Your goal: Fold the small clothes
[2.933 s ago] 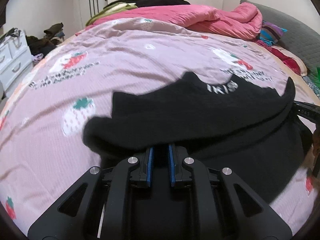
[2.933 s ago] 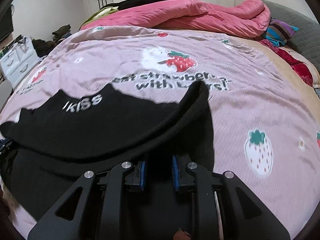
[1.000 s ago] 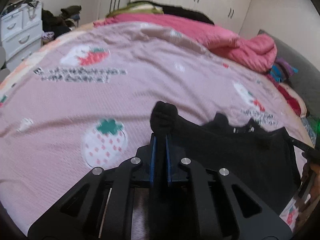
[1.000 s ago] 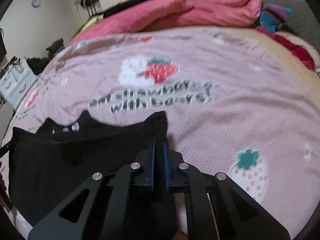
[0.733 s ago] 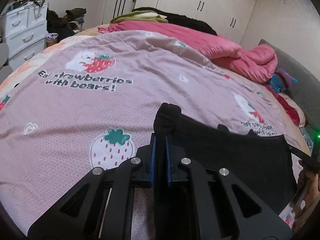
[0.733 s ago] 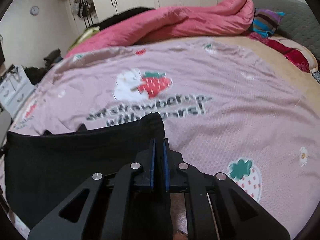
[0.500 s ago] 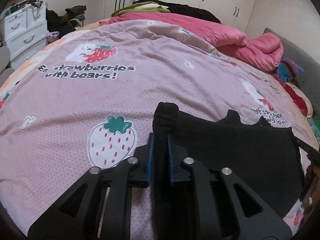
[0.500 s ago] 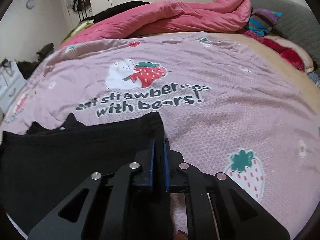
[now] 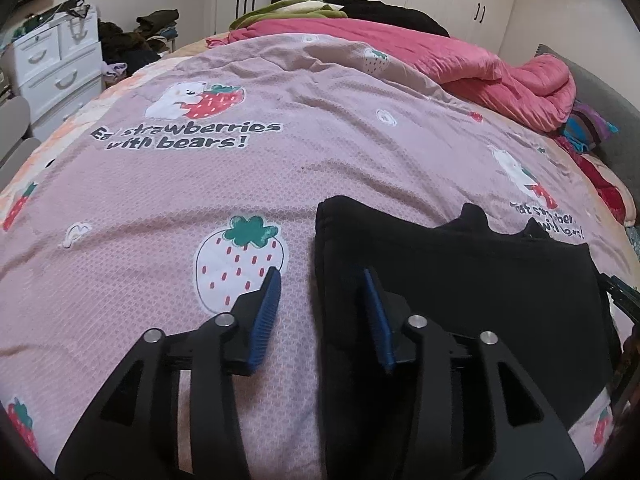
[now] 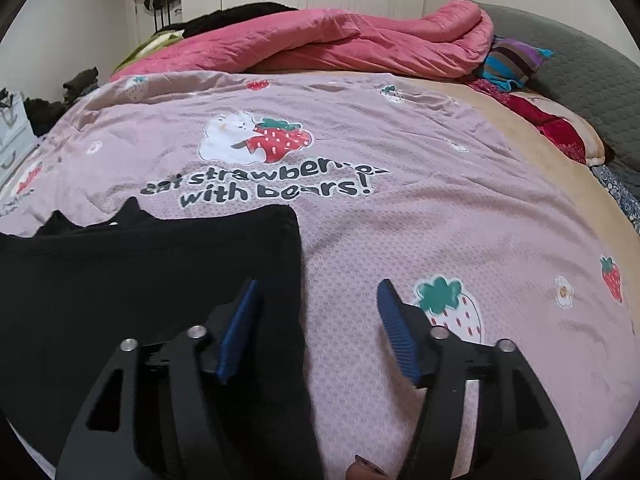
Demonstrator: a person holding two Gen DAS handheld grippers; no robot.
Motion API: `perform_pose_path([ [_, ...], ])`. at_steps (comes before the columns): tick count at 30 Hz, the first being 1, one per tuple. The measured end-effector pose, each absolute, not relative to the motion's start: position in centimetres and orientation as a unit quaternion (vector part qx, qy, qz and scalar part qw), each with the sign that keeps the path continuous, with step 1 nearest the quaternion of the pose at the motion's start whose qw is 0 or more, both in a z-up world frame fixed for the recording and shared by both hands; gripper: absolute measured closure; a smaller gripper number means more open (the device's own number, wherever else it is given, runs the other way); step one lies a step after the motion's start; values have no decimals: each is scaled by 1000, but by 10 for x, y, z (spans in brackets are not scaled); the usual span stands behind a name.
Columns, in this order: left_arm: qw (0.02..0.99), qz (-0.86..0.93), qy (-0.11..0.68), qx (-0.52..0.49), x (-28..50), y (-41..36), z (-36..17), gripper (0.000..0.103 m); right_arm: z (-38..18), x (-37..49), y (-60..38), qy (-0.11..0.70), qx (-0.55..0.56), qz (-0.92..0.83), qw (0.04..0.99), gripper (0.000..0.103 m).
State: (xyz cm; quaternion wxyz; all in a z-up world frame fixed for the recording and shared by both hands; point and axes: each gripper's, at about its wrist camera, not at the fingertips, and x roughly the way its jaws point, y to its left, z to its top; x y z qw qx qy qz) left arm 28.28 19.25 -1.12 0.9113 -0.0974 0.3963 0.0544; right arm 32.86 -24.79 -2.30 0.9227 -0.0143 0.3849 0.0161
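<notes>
A black garment (image 9: 460,280) lies folded flat on the pink strawberry bedspread (image 9: 240,184). Two small black points of it stick out past its far edge. My left gripper (image 9: 320,276) is open over the garment's left edge, with nothing between its blue pads. In the right wrist view the same garment (image 10: 140,280) fills the lower left. My right gripper (image 10: 318,288) is open over its right edge, empty, with its left pad above the cloth and its right pad above the bedspread (image 10: 440,220).
A bunched pink duvet (image 10: 340,44) lies across the far side of the bed. Striped and red cloths (image 10: 516,60) lie at the far right by a grey headboard (image 10: 580,80). White drawers (image 9: 60,68) and a clothes pile stand left of the bed.
Both grippers brought the held hem forward over the garment, lowered it onto the bed, then opened and let go. The garment now lies folded in half.
</notes>
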Motion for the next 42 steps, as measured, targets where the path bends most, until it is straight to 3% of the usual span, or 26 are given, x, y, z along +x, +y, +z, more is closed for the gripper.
perform_pose_path([
  [3,911,56,397,-95,276,192,-8,53,-12,310,-245,370,-1,35,928,27],
  [5,912,59,395,-92,272,193,-5,53,-3,294,-237,358,10,60,932,17],
  [8,913,74,391,-92,265,199,0,25,8,273,-215,348,8,99,932,12],
  [16,910,101,386,-114,256,221,8,10,18,209,-116,336,-53,232,911,9],
  [32,900,80,411,-120,269,220,3,9,-17,148,41,297,-249,327,862,9],
  [42,898,66,420,-113,280,209,-1,10,-40,165,79,294,-324,278,855,9],
])
